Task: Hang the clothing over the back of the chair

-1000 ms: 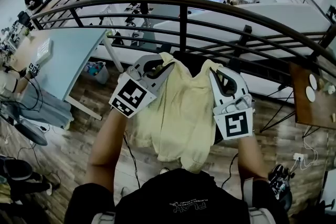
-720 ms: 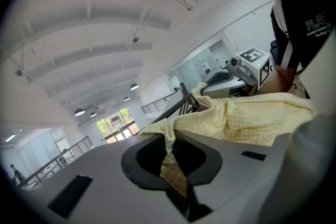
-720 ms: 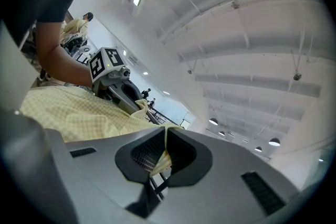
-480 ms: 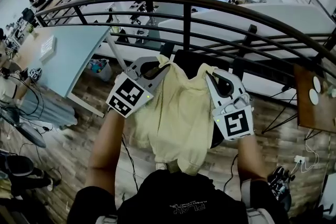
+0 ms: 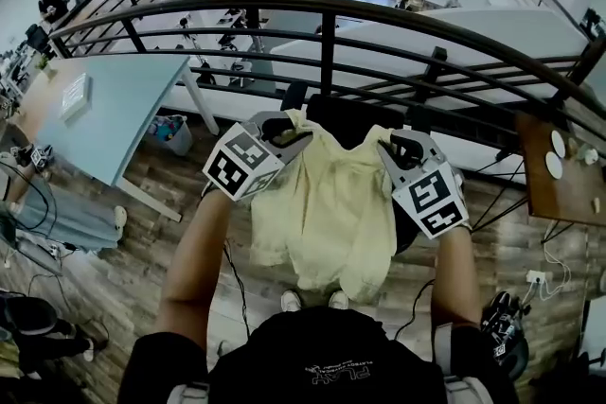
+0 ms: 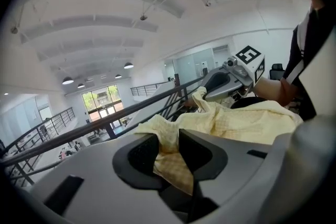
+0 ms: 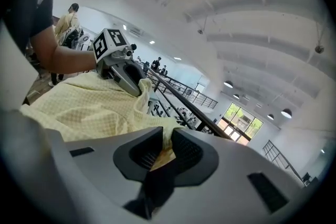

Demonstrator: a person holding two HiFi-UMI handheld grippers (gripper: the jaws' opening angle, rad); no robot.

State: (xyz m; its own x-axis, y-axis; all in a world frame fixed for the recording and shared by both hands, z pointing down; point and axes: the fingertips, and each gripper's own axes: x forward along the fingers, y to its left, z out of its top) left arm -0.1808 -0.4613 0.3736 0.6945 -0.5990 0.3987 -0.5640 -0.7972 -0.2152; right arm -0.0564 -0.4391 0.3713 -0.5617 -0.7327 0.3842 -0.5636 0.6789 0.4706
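Observation:
A pale yellow shirt (image 5: 327, 213) hangs between my two grippers, draped over the black chair back (image 5: 346, 114) with its hem towards me. My left gripper (image 5: 284, 123) is at the shirt's left shoulder. In the left gripper view its jaws (image 6: 168, 139) are opening, and a fold of the shirt (image 6: 236, 120) still lies loosely between them. My right gripper (image 5: 402, 147) is at the right shoulder. In the right gripper view it (image 7: 165, 139) is shut on a fold of the shirt (image 7: 89, 107). Most of the chair is hidden under the cloth.
A dark metal railing (image 5: 322, 5) curves just beyond the chair, with a lower floor past it. A pale blue table (image 5: 104, 109) stands at the left and a wooden table (image 5: 559, 175) at the right. Cables lie on the wood floor (image 5: 133, 279).
Both grippers have come down with the shirt, which now lies lower over the chair back. The marker cubes have rolled more towards the camera.

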